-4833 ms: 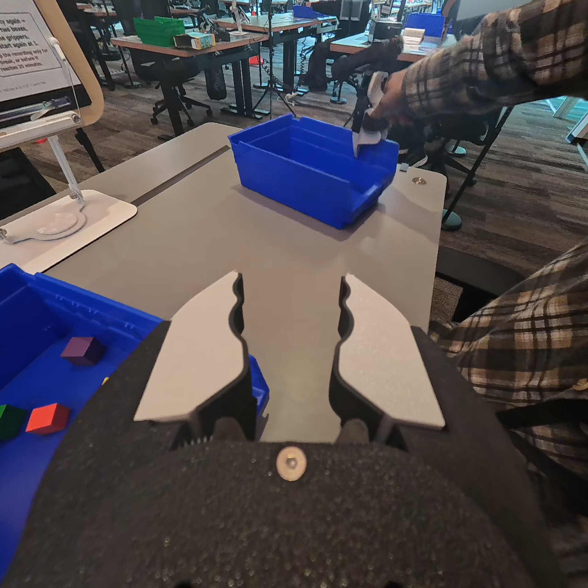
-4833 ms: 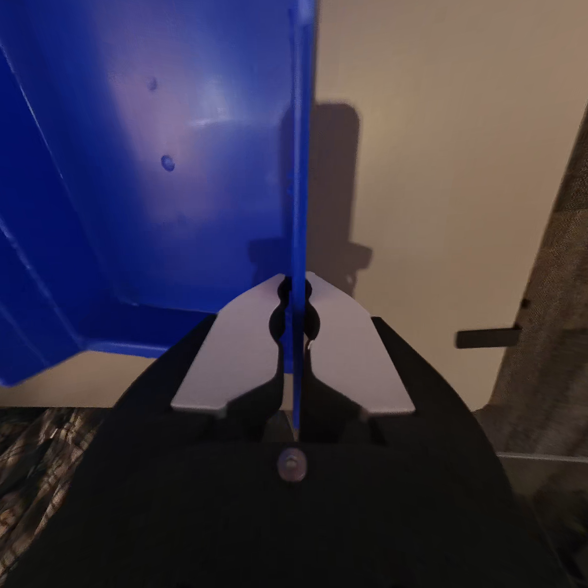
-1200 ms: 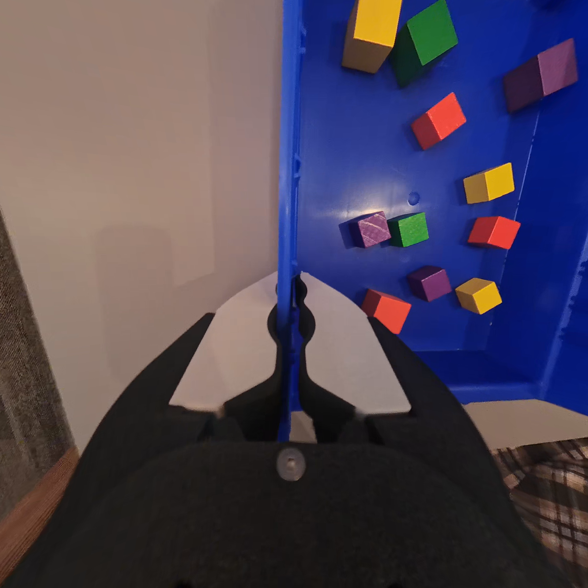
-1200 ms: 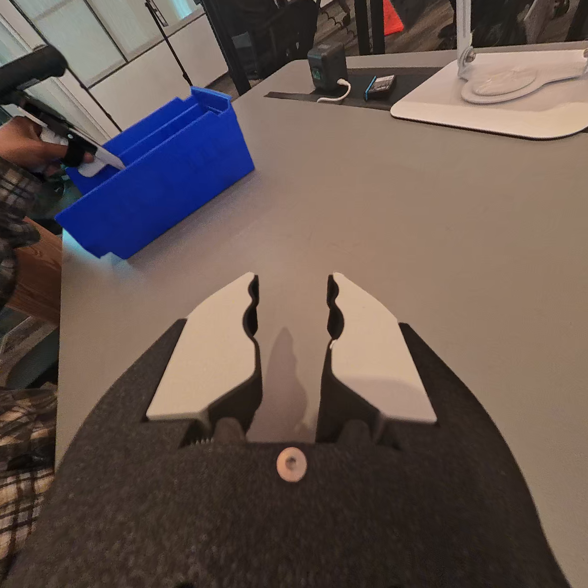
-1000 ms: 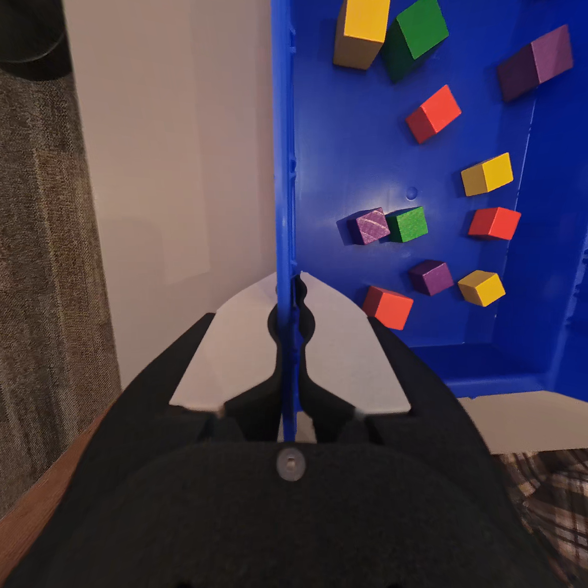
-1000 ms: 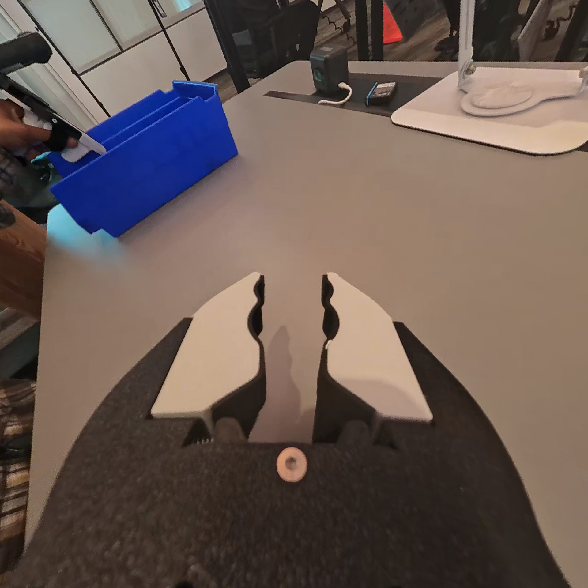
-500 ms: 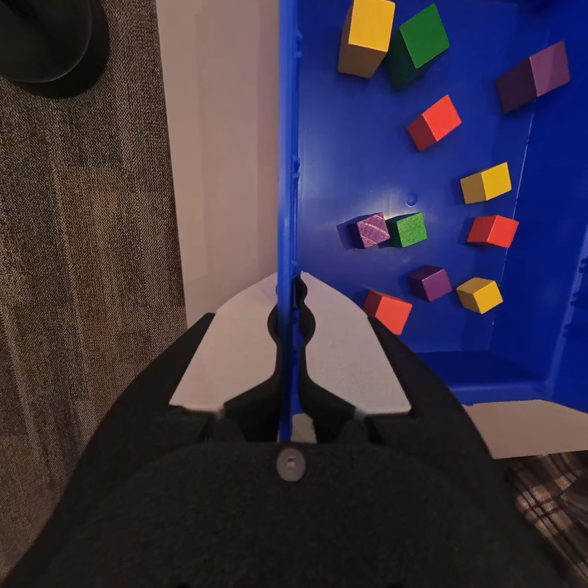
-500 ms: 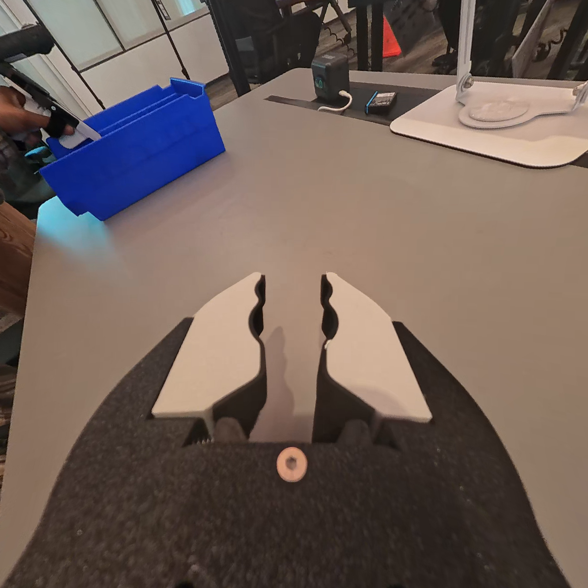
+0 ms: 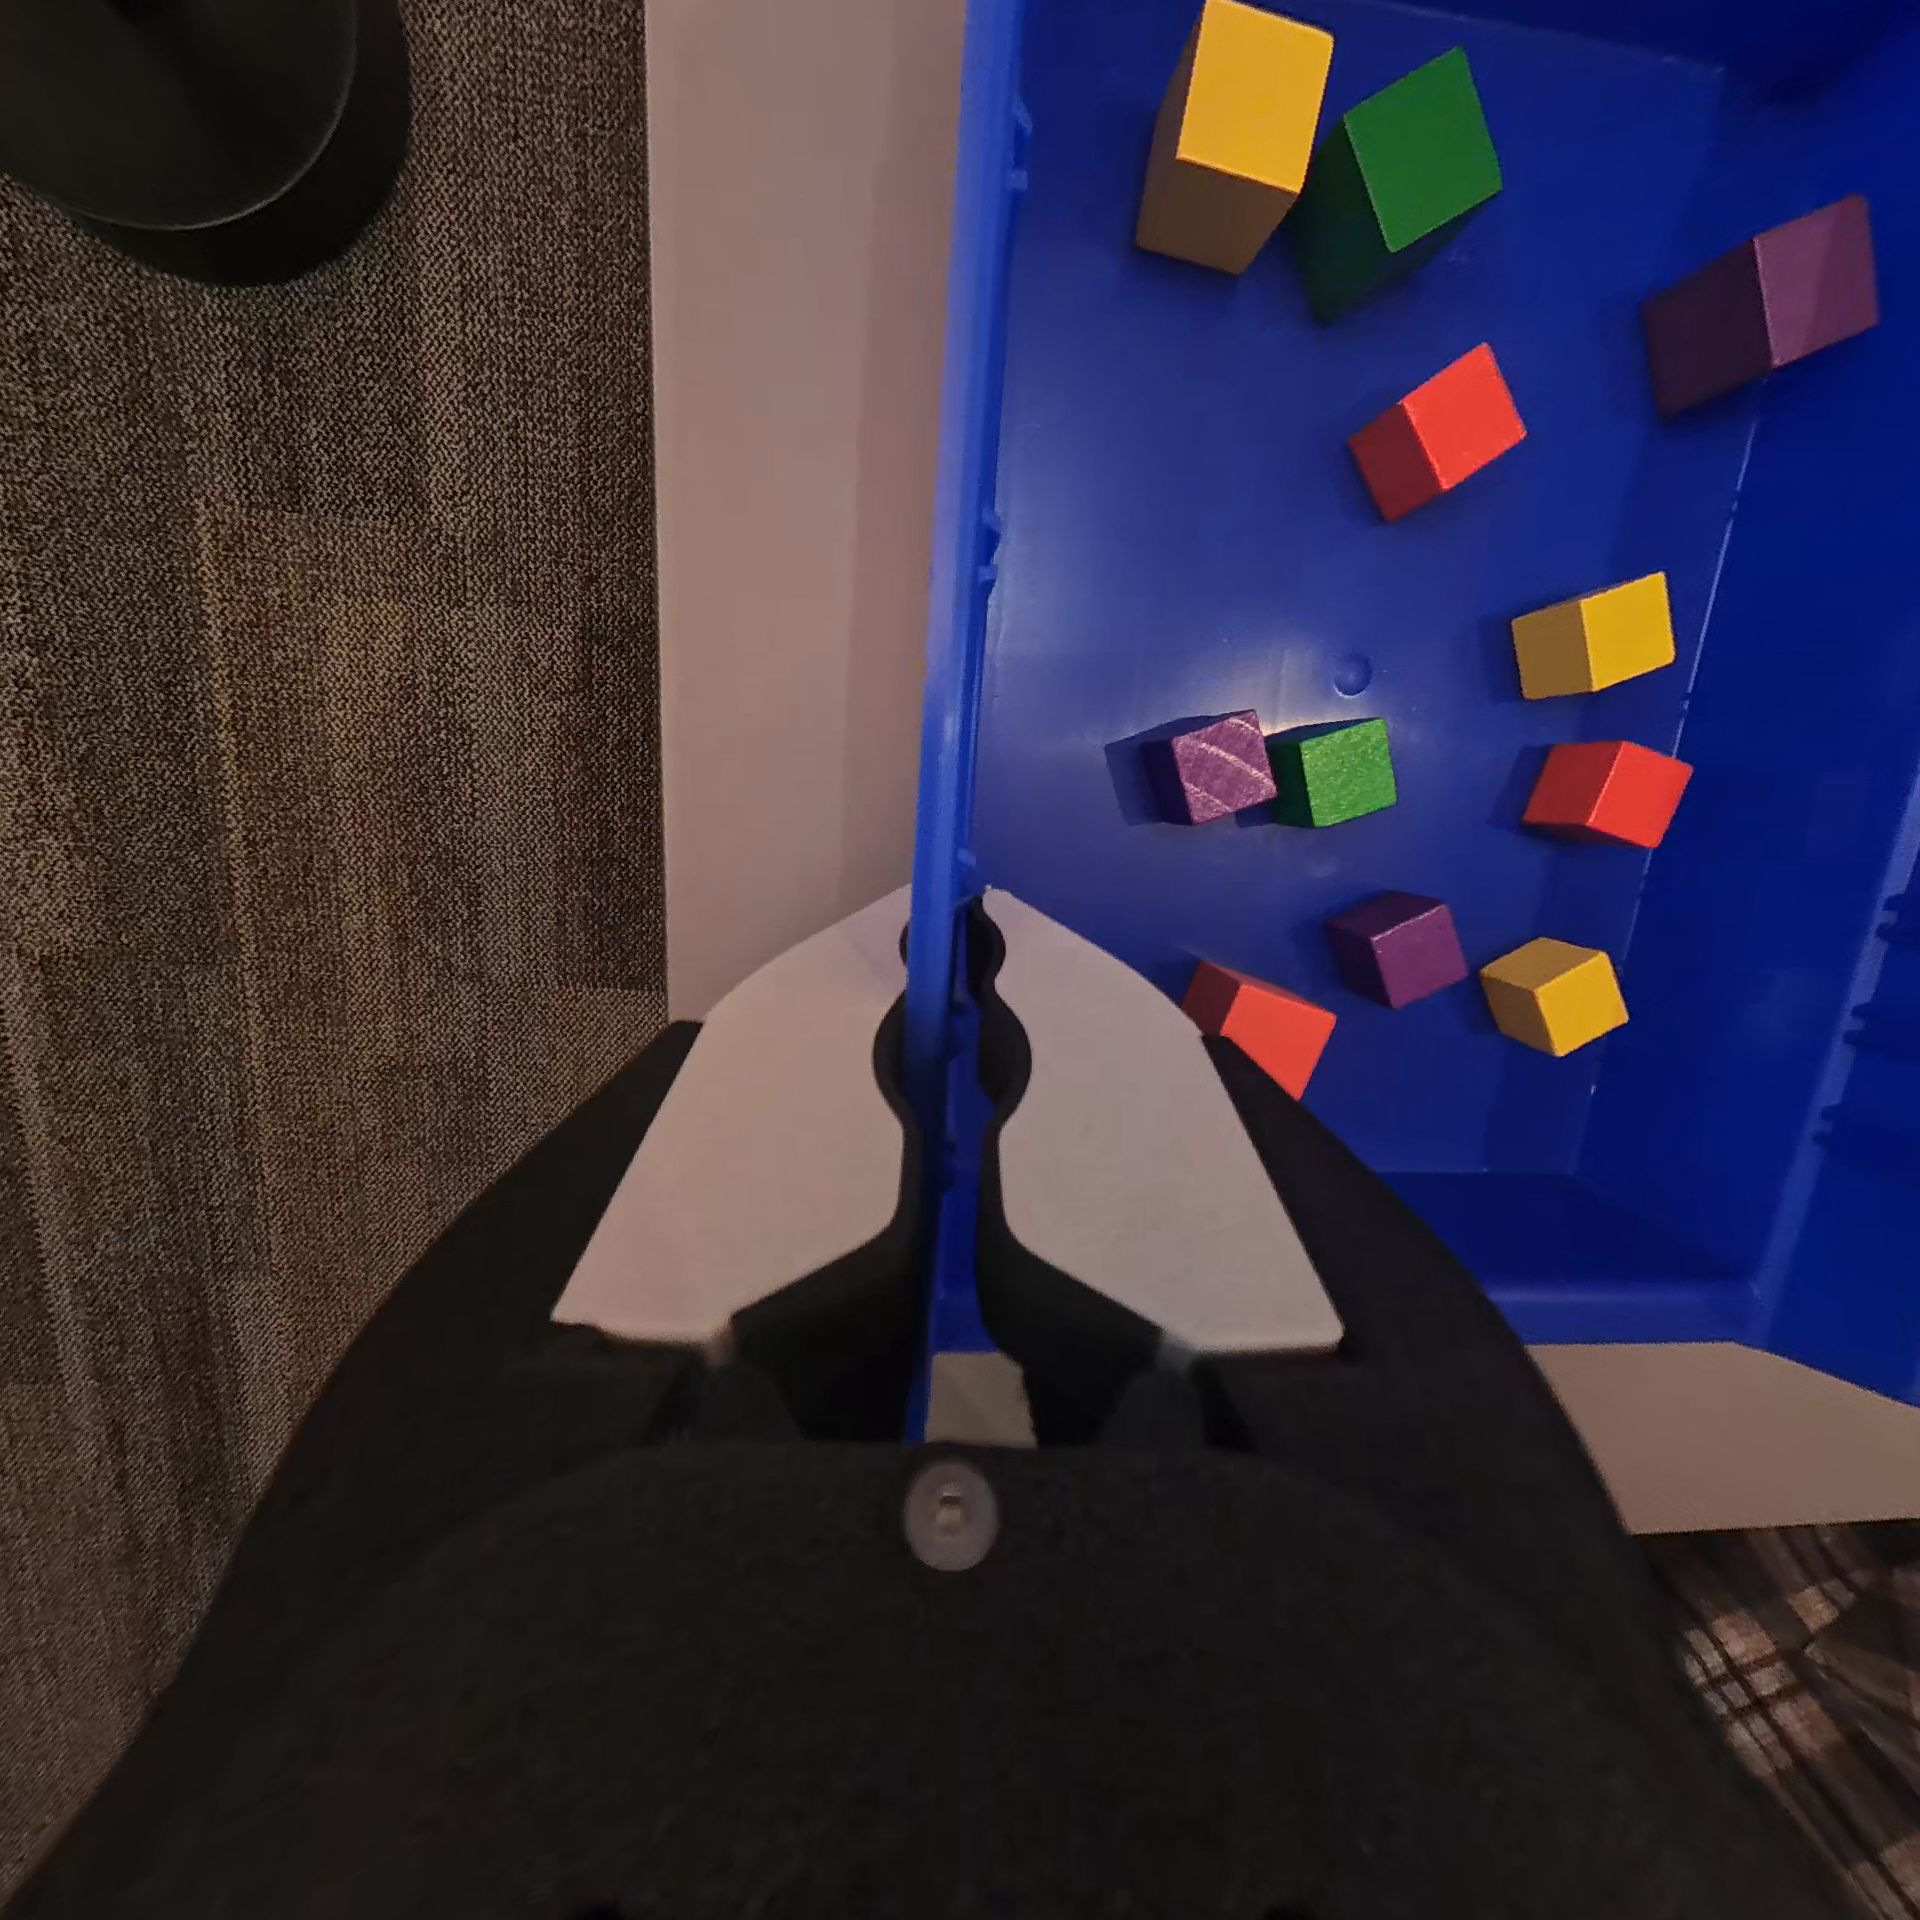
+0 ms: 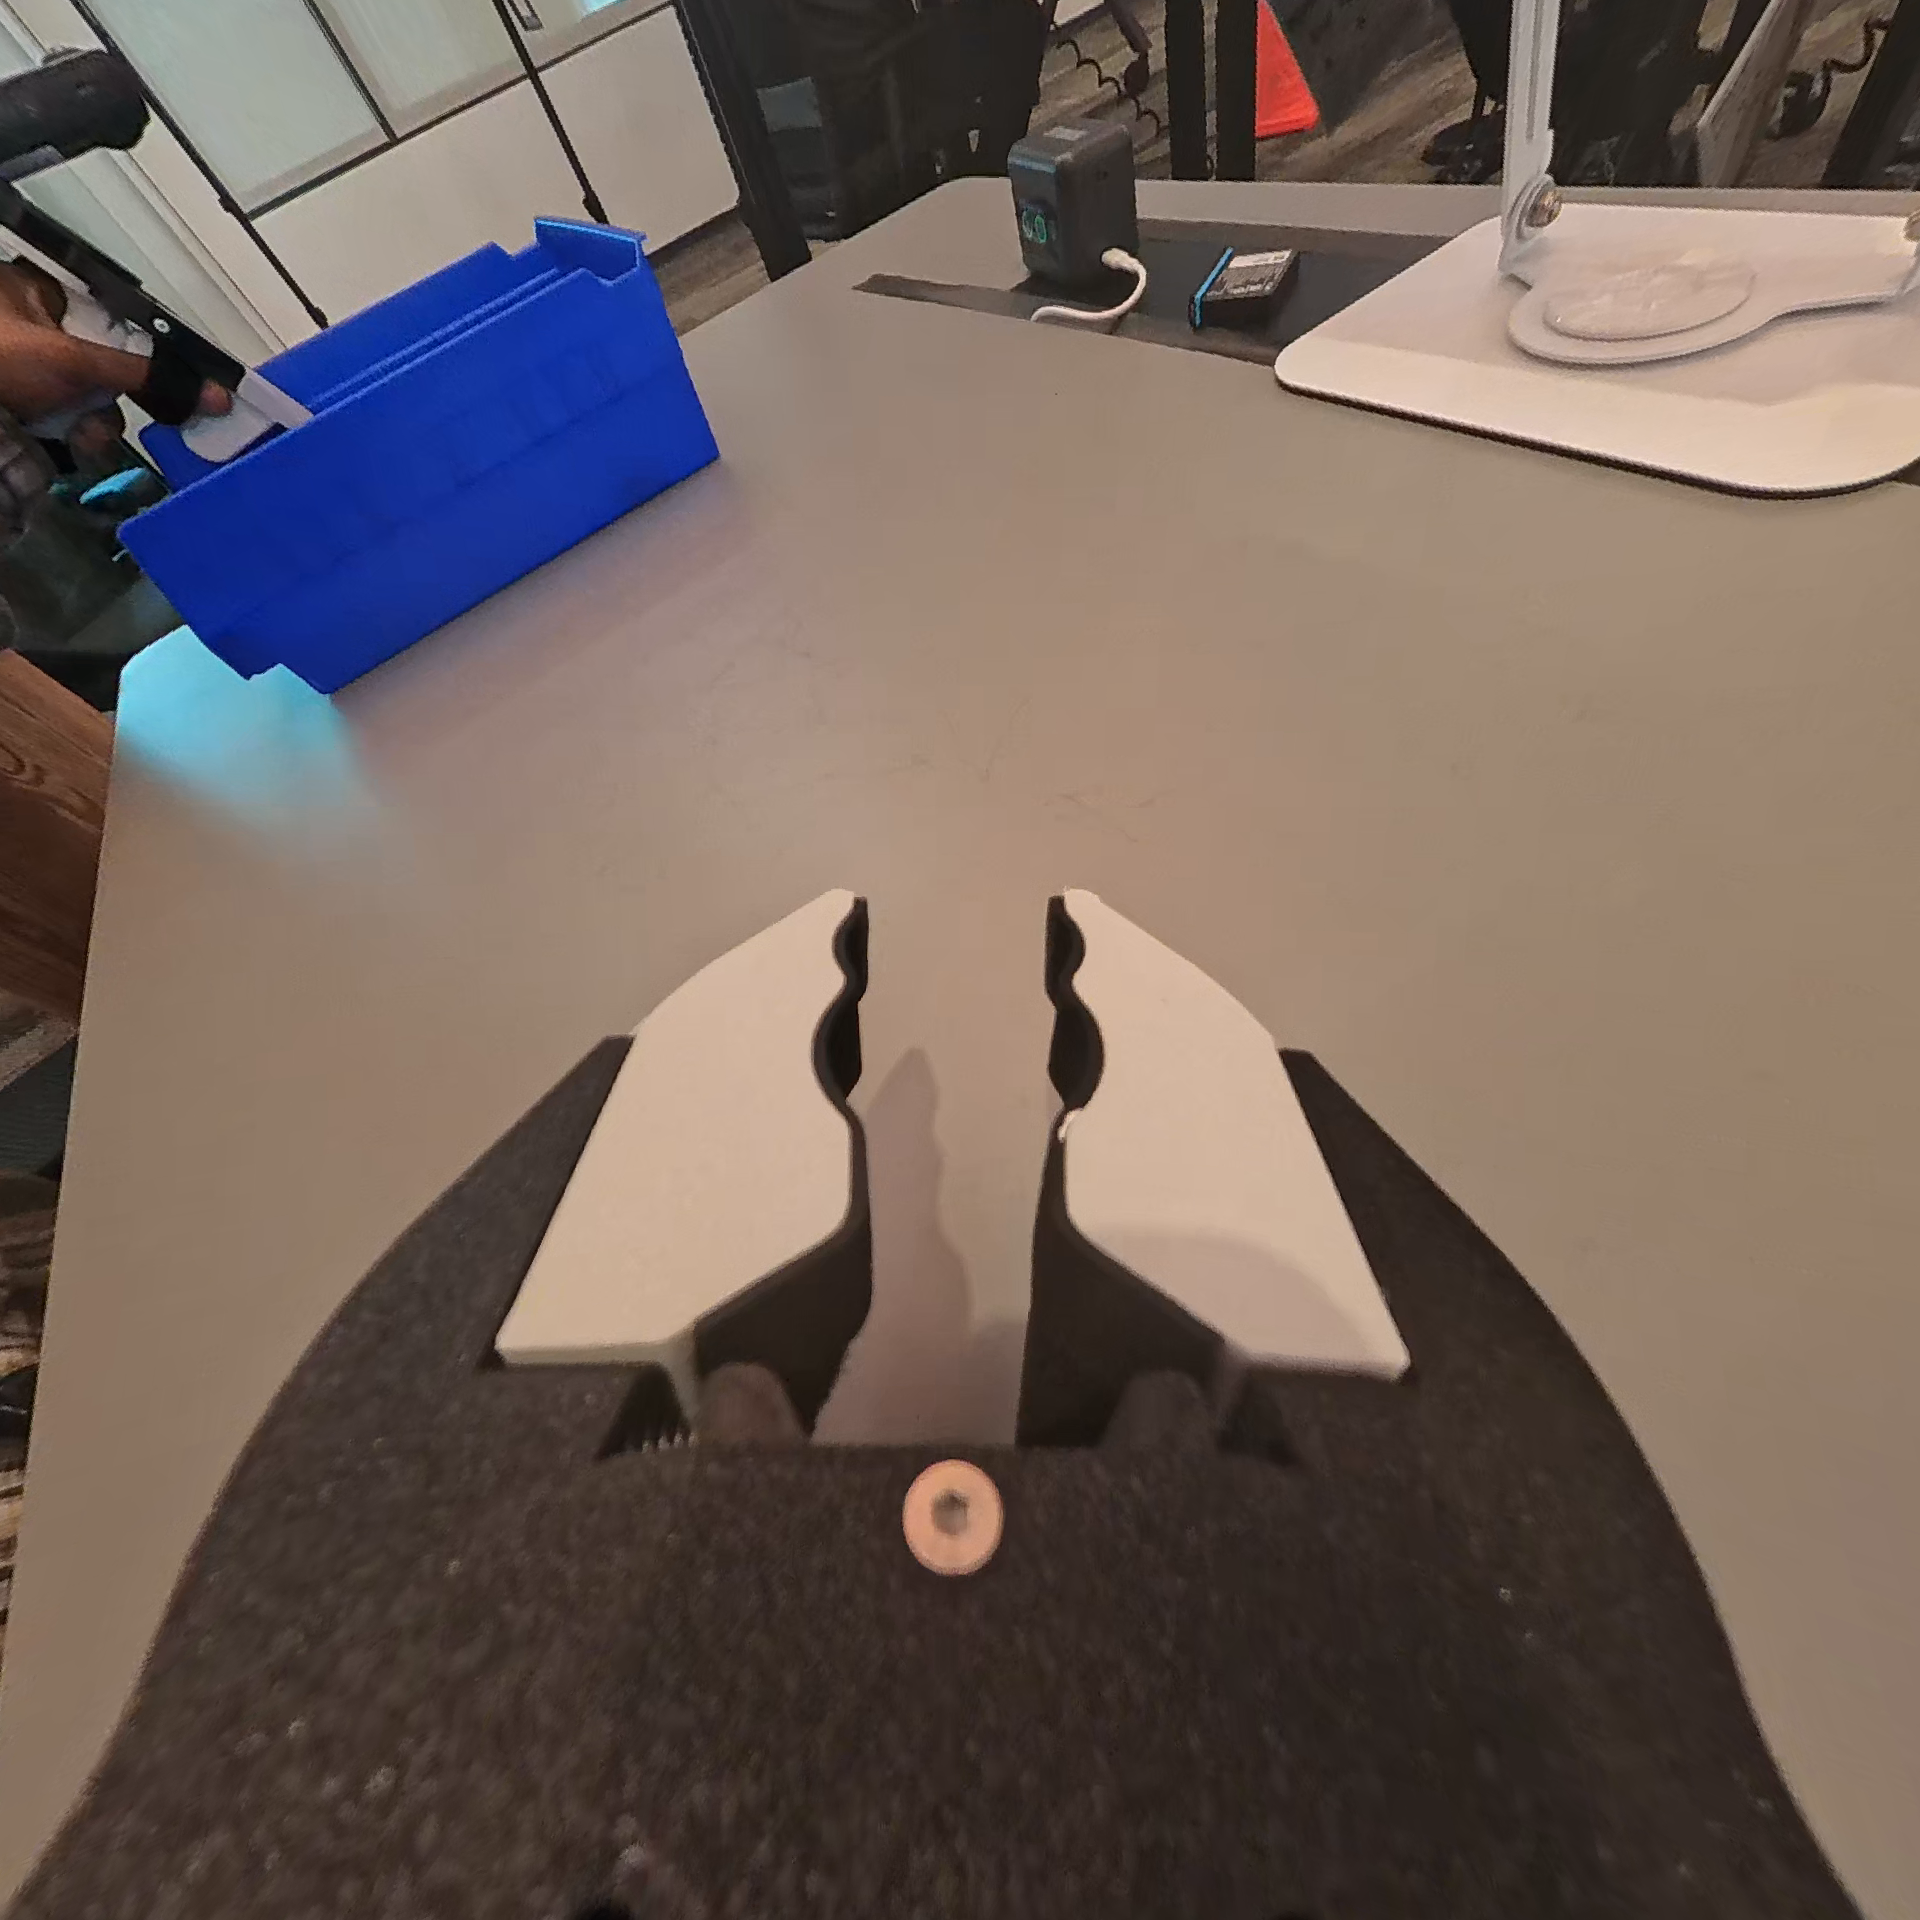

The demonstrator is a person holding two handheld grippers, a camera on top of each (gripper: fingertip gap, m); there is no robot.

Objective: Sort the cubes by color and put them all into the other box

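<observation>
Two grippers: left gripper [image 9: 943, 914] clamps blue box [image 9: 1195, 582] wall; right gripper [image 10: 956, 904] parted, empty.

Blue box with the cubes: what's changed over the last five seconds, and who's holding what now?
The left gripper, open over the table before, is now shut on the blue box's wall and has drawn the box toward the table edge. The right gripper let go of the other box's wall and hangs open over the table. The cubes, like the green cube, kept their layout.
</observation>
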